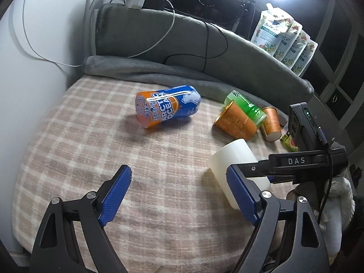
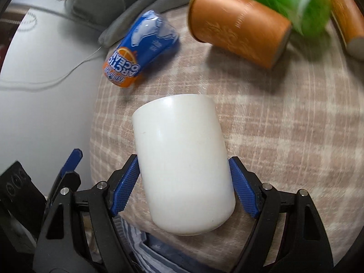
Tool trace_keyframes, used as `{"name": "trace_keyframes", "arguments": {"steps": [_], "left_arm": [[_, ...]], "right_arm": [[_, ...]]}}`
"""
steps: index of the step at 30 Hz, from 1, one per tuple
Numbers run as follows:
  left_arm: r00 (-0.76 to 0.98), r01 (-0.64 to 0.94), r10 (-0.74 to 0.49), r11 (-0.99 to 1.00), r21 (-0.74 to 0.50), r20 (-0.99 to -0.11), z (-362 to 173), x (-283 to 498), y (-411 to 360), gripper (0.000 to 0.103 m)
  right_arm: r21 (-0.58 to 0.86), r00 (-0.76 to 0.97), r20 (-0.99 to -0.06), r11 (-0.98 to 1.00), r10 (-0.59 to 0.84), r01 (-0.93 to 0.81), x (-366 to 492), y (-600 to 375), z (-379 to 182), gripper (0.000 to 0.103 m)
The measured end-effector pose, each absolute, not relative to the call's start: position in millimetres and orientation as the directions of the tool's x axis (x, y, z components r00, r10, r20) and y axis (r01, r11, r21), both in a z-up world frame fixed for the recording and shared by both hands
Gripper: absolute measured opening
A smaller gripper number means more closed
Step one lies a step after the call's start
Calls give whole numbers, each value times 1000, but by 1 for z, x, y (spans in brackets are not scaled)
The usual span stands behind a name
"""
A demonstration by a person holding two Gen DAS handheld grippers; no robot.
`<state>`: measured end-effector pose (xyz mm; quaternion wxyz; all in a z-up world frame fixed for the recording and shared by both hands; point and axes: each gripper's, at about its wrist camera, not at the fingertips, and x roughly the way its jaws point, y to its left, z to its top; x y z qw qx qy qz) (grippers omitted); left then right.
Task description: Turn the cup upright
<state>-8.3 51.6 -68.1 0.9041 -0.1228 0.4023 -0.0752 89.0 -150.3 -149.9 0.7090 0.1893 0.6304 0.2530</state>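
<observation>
A plain white cup [image 2: 182, 161] lies tilted between the blue pads of my right gripper [image 2: 184, 186], which is shut on its sides. In the left wrist view the same cup [image 1: 234, 159] shows at the right, held by the right gripper's black arm [image 1: 295, 161] just above the plaid cloth. My left gripper [image 1: 179, 195] is open and empty, low over the cloth to the left of the cup.
A blue and orange cup [image 1: 168, 107] lies on its side mid-cloth. Two orange cups [image 1: 236, 122] and a green one [image 1: 248, 109] lie in a pile at the far right. A grey cushion [image 1: 182, 45] with cables and pouches [image 1: 284, 38] backs the plaid surface [image 1: 91, 136].
</observation>
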Motion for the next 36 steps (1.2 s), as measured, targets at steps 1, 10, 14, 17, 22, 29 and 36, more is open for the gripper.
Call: {"name": "trace_keyframes", "arguments": {"steps": [1,10,14,17,22,29,36], "left_arm": [[660,39,-237,959,-282,-713,-69,-8,50,85],[642,51,-242,960,-275,-727,-70,-6,38,85],[639,58,-242,962,-268,-730,-69,-4,33,85],[632,60,-249,960,-273,-734,-68,-3,30,85],[575,73,-332,931,-357,-747,-73,5,23,85],[450,24,-490,842,-539,-746,-90,28,11,84],[396,-57,-528,802,-594,-751,-104,51,-3,79]], "right_arm": [[594,80,-794,797,603,-108,88,-152,-151,82],[588,101,-790,794,605,-151,89,-151,-143,84],[551,155,-796,807,585,-212,86,-152,-127,90],[511,204,-798,816,567,-271,83,-156,-110,90],[381,347,-794,853,499,-355,73,-175,-82,91],[320,459,-769,889,446,-327,57,-223,-65,90],[346,497,-754,903,429,-255,46,-270,-67,91]]}}
